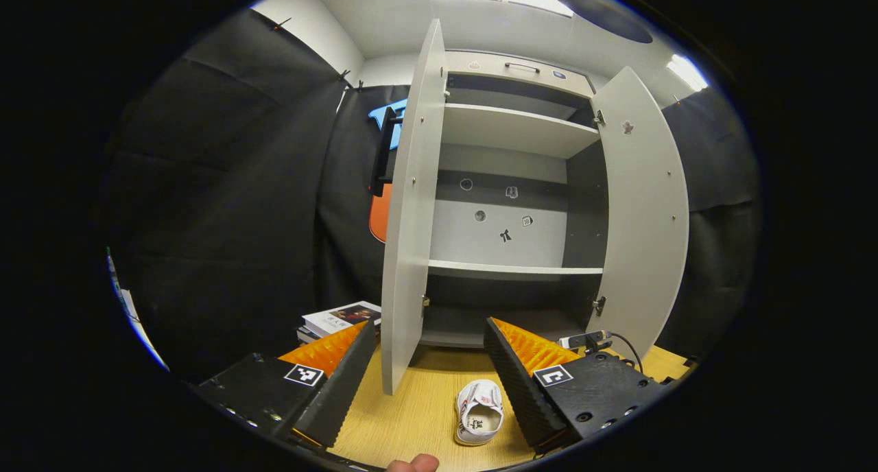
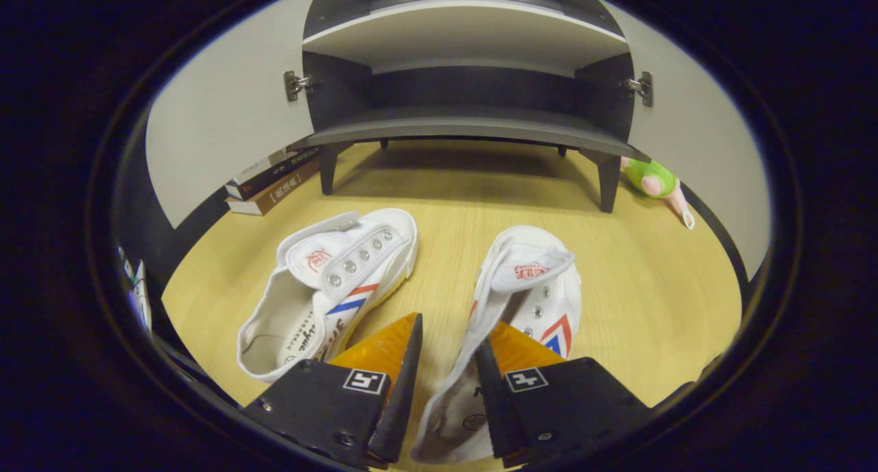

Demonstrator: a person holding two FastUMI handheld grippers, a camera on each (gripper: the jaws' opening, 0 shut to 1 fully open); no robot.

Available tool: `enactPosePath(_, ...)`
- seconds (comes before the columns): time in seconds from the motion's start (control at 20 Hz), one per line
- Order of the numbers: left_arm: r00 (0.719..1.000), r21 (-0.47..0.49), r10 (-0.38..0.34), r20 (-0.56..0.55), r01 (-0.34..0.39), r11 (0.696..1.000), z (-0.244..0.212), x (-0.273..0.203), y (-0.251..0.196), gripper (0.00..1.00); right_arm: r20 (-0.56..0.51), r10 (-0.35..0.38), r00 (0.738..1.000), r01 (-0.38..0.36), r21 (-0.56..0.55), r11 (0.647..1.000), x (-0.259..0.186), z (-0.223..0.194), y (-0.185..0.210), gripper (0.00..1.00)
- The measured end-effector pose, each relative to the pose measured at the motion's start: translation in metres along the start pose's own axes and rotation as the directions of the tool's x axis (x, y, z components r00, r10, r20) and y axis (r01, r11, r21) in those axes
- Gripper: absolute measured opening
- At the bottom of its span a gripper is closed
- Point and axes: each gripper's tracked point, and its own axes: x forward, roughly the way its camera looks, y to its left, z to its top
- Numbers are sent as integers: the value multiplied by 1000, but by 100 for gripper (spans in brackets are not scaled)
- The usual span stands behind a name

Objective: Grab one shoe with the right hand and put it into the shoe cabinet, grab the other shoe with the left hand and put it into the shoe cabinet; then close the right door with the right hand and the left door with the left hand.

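2 white canvas shoes lay on the wooden floor (image 2: 658,273) in front of the shoe cabinet (image 2: 473,125), toes toward it. In the right gripper view, the left-hand shoe (image 2: 329,287) lay tilted, toe angled toward the cabinet's middle, clear of any finger. The right-hand shoe (image 2: 521,300) lay straighter; the right gripper (image 2: 446,362) was down at its heel end, fingers straddling the shoe's left side wall, 1 finger outside and 1 inside the opening. A gap showed beside the outer finger, so can't tell whether the claw was clamped on the wall or just around it.

The left gripper (image 1: 429,362) was held higher, facing the cabinet, fingers wide apart w/ nothing between them. Below them 1 shoe (image 1: 479,411) was seen on the floor, just beside the right finger in that view. A fingertip (image 1: 413,464) showed at the bottom edge.

Both cabinet doors stood open: left door (image 1: 406,211) and right door (image 1: 648,218). 3 shelves were visible in the left gripper view, all bare. Cabinet stood on short legs.

A stack of books (image 2: 271,180) lay by the cabinet's left front leg, under the left door. 1 green plush toy (image 2: 657,182) lay near the right front leg.
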Motion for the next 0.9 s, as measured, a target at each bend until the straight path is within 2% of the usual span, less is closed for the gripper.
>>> enactPosePath(0.05, 1000, 3, -3, 0, 3, 1000, 1, 0, -1, 95, 13, -26, 1000, 26, -9, 1000, 2, -1, -5, 47)
enactPosePath(0.1, 1000, 8, -8, 2, 8, 1000, 0, 2, -2, 95, 20, -46, 999, 47, -11, 999, 2, 0, -9, 33)
enactPosePath(0.2, 1000, 16, -14, 0, 14, 1000, -2, 6, -5, 95, 31, -52, 998, 52, -1, 999, 1, 0, -13, 13)
enactPosePath(0.3, 1000, 16, -17, 0, 17, 1000, -5, 8, -4, 95, 41, -33, 999, 33, 4, 999, 0, 1, -14, 4)
enactPosePath(0.5, 1000, 15, -24, -10, 24, 1000, -8, 7, -9, 95, 134, -69, 989, 78, -58, 995, -15, 21, -29, 3)
enactPosePath(0.65, 999, 19, -33, -8, 34, 999, -9, 9, -15, 95, 177, -42, 983, 52, -53, 997, -33, 34, -34, 4)
enactPosePath(0.9, 998, 20, -58, 14, 58, 998, -5, 10, -34, 95, 310, -30, 950, 64, -101, 993, -92, 79, -43, 3)
